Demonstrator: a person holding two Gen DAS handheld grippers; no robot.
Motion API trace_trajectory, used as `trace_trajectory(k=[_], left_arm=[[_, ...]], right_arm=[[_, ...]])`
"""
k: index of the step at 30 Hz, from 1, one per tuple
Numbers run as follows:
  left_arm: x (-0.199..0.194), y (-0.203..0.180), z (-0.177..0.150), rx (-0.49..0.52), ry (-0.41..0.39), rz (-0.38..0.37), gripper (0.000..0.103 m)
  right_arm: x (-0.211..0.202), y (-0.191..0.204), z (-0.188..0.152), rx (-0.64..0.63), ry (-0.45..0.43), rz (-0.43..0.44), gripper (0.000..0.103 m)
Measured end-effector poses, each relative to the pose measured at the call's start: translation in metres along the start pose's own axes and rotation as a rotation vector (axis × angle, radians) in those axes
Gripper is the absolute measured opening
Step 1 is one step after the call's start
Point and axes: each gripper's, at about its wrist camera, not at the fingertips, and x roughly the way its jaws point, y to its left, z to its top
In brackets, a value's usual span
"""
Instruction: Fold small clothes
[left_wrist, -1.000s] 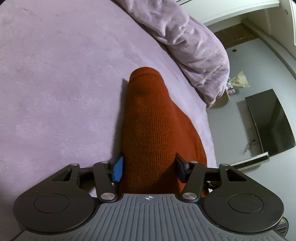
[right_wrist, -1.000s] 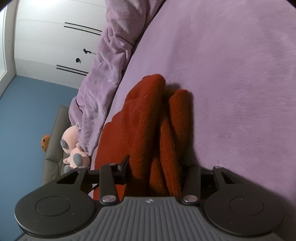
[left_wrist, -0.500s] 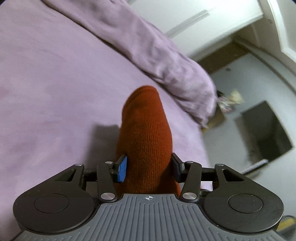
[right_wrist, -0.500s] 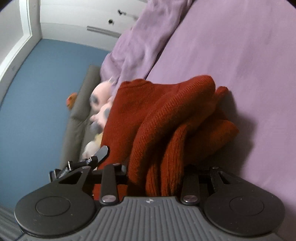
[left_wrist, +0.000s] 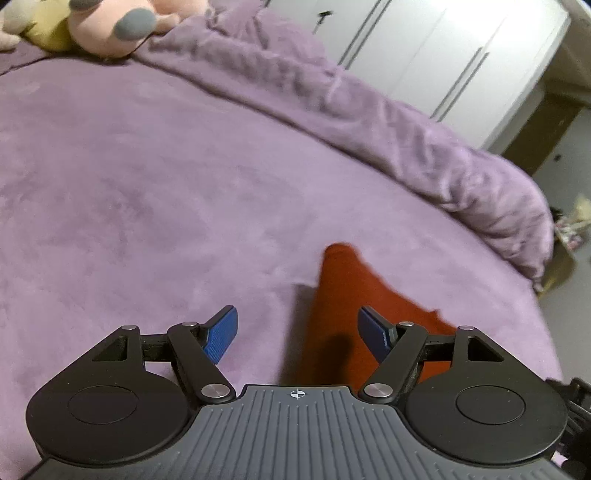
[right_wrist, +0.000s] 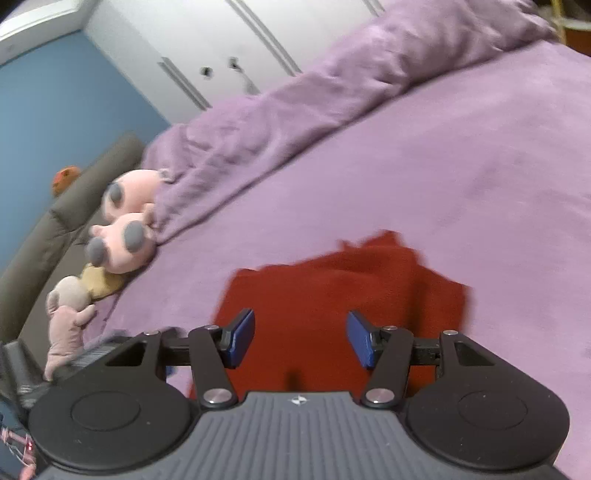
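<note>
Pink plush toys (right_wrist: 125, 236), purple duvet (left_wrist: 369, 122)

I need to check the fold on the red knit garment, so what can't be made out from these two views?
- Left wrist view: the near part of the red garment is hidden behind the left gripper, whose jaws are opening with no cloth pressed.
- Right wrist view: the garment's edges are blurred, so the fold lines are unclear; its near edge is hidden behind the right gripper, also opening.
- The pink plush toys are blurred.
</note>
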Motion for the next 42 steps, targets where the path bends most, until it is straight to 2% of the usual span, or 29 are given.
trace_trajectory(k=[2, 3, 5, 7, 9, 10, 11, 14, 16, 19, 21, 24, 26, 28, 30, 32, 33, 34, 38, 40, 42], left_arm=[[0.008, 0.008, -0.008, -0.042, 0.016, -0.004, 0.077], [0.01, 0.012, -0.011, -0.071, 0.008, -0.016, 0.079], [0.01, 0.014, -0.016, -0.094, -0.003, -0.038, 0.082], [0.013, 0.011, -0.019, -0.086, -0.008, -0.037, 0.086], [0.014, 0.007, -0.023, -0.051, -0.023, -0.032, 0.089], [0.013, 0.005, -0.023, -0.034, -0.021, -0.029, 0.089], [0.008, 0.004, -0.023, -0.025, -0.019, -0.023, 0.088], [-0.012, 0.002, -0.023, 0.015, -0.014, -0.006, 0.086], [-0.033, 0.004, -0.03, 0.03, -0.003, 0.006, 0.086], [-0.062, 0.012, -0.05, 0.05, 0.018, -0.004, 0.086], [-0.076, 0.017, -0.065, 0.086, 0.046, 0.013, 0.087], [-0.079, 0.021, -0.082, 0.155, 0.103, 0.094, 0.087], [-0.085, 0.027, -0.085, 0.125, 0.128, 0.099, 0.087], [-0.094, 0.029, -0.086, 0.089, 0.151, 0.101, 0.087], [-0.104, 0.026, -0.091, 0.097, 0.178, 0.131, 0.089], [-0.114, 0.022, -0.099, 0.119, 0.183, 0.154, 0.091], [-0.12, 0.019, -0.104, 0.135, 0.182, 0.168, 0.094], [-0.124, 0.017, -0.107, 0.155, 0.186, 0.188, 0.095], [-0.127, 0.003, -0.111, 0.279, 0.246, 0.307, 0.095], [-0.125, -0.006, -0.111, 0.344, 0.287, 0.368, 0.096], [-0.116, -0.015, -0.108, 0.397, 0.371, 0.425, 0.096]], right_arm=[[0.02, 0.009, -0.002, -0.056, 0.006, -0.03, 0.049], [0.034, 0.017, -0.006, -0.089, 0.0, -0.063, 0.045], [0.052, 0.015, -0.007, -0.146, -0.011, -0.156, 0.044], [0.063, 0.003, -0.007, -0.181, -0.035, -0.227, 0.038], [0.067, -0.008, -0.006, -0.216, -0.063, -0.246, 0.038], [0.07, -0.012, -0.005, -0.246, -0.077, -0.284, 0.038], [0.07, -0.017, -0.004, -0.255, -0.082, -0.301, 0.038], [0.059, -0.029, 0.003, -0.147, -0.06, -0.248, 0.04], [0.04, -0.027, -0.003, -0.099, -0.045, -0.205, 0.045], [-0.001, -0.016, -0.033, -0.134, -0.058, -0.201, 0.046], [-0.026, -0.01, -0.06, -0.162, -0.048, -0.227, 0.053], [-0.047, -0.013, -0.097, -0.198, 0.015, -0.299, 0.055], [-0.055, -0.014, -0.111, -0.238, 0.03, -0.329, 0.058], [-0.061, -0.011, -0.11, -0.238, 0.078, -0.351, 0.059], [-0.064, -0.004, -0.11, -0.247, 0.168, -0.386, 0.06], [-0.068, 0.006, -0.117, -0.279, 0.246, -0.399, 0.068], [-0.072, 0.01, -0.12, -0.29, 0.261, -0.399, 0.079], [-0.077, 0.017, -0.126, -0.308, 0.271, -0.405, 0.087], [-0.091, 0.036, -0.145, -0.355, 0.312, -0.406, 0.097], [-0.093, 0.044, -0.145, -0.348, 0.314, -0.418, 0.099], [-0.094, 0.05, -0.14, -0.334, 0.3, -0.441, 0.099]])
